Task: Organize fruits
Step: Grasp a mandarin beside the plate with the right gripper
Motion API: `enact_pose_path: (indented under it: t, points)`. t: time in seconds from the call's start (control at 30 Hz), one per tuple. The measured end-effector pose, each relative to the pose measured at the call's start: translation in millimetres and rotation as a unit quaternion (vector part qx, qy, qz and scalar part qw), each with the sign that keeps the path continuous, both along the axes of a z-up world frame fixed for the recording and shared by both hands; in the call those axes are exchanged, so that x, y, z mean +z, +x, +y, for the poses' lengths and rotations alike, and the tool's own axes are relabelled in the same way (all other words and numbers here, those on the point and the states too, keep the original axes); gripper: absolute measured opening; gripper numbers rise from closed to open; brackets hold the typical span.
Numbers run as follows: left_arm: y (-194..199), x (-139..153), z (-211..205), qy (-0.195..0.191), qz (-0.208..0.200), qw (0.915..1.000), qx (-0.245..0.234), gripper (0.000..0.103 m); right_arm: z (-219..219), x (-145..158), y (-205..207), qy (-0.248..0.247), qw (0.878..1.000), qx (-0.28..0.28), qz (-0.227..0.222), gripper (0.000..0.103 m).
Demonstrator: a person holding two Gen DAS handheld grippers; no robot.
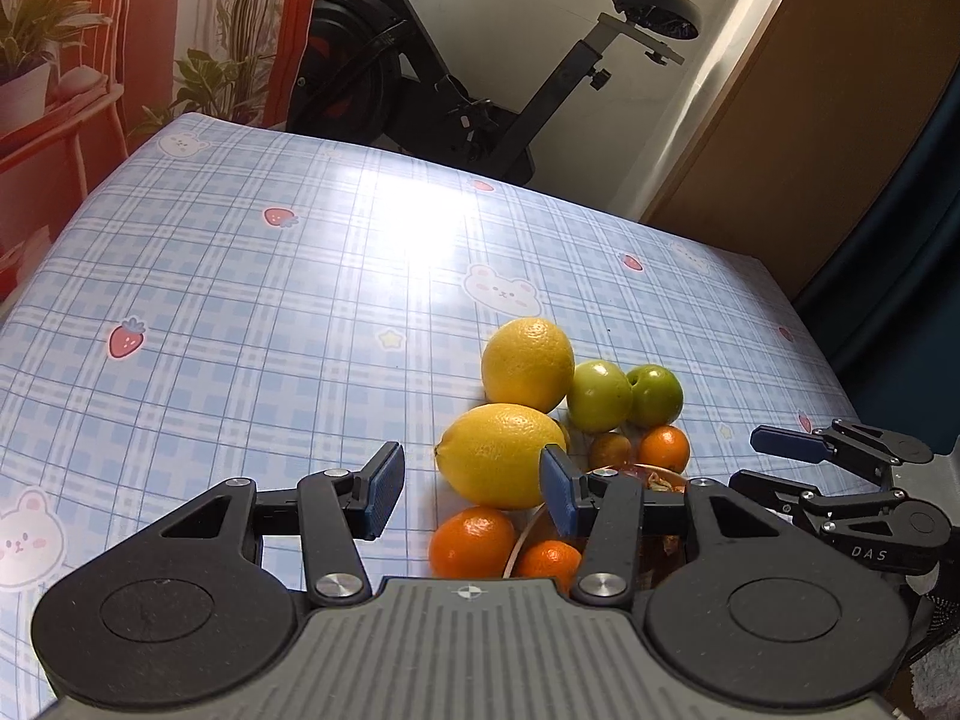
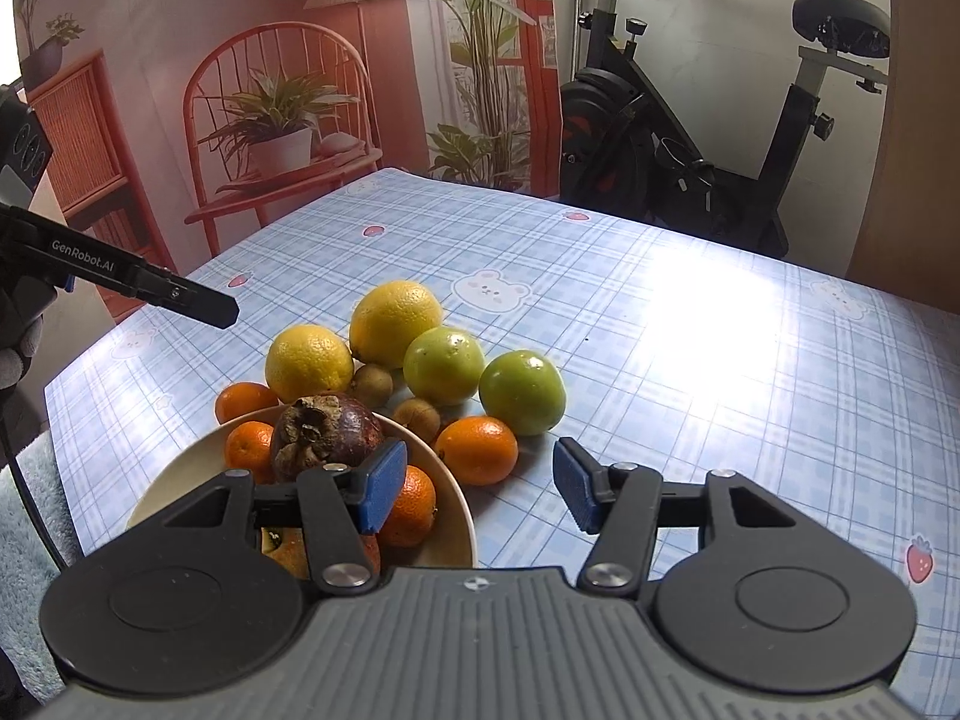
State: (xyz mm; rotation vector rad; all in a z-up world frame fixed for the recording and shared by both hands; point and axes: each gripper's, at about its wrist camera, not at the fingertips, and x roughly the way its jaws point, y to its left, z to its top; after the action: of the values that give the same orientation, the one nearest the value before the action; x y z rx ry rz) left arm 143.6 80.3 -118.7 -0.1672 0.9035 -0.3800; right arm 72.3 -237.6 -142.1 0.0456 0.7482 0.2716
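Our right gripper [image 2: 477,489] is open and holds nothing. Our left gripper [image 1: 471,492] is open too, by a lemon [image 1: 501,456]. Just ahead sits an orange [image 2: 478,450], beside the bowl [image 2: 459,510]. We think we grab it next and must close gently.

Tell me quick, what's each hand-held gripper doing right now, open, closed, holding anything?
Left hand-held gripper: open, empty, just short of a lemon.
Right hand-held gripper: open, empty, beside the bowl.
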Motion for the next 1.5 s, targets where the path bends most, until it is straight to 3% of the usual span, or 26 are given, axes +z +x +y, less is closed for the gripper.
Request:
enact_pose_path:
  t: [0.13, 0.4, 1.1, 1.17, 1.5]
  points:
    - [-5.5, -13.9, 5.5, -0.001, 0.016, 0.9998, 0.011, 0.051, -6.9, -6.9, 6.8, 0.01, 1.0, -0.007, 0.011, 0.048]
    - [-10.1, -28.0, 12.5, -0.02, 0.026, 0.9984, 0.045, 0.051, -7.9, -12.8, 28.1, 0.035, 0.999, -0.025, 0.022, 0.048]
    - [-9.2, -52.0, 4.7, -0.047, 0.043, 0.997, 0.044, 0.05, -13.0, -30.8, 51.7, 0.121, 0.987, -0.072, 0.079, 0.048]
    - [-10.1, -55.3, 4.3, -0.054, 0.047, 0.9966, 0.042, 0.05, -14.5, -30.2, 50.6, 0.131, 0.986, -0.071, 0.08, 0.044]
    - [-4.0, -67.5, 6.0, -0.093, 0.064, 0.9925, 0.047, 0.047, -20.1, -24.7, 37.5, 0.116, 0.988, -0.082, 0.068, 0.041]
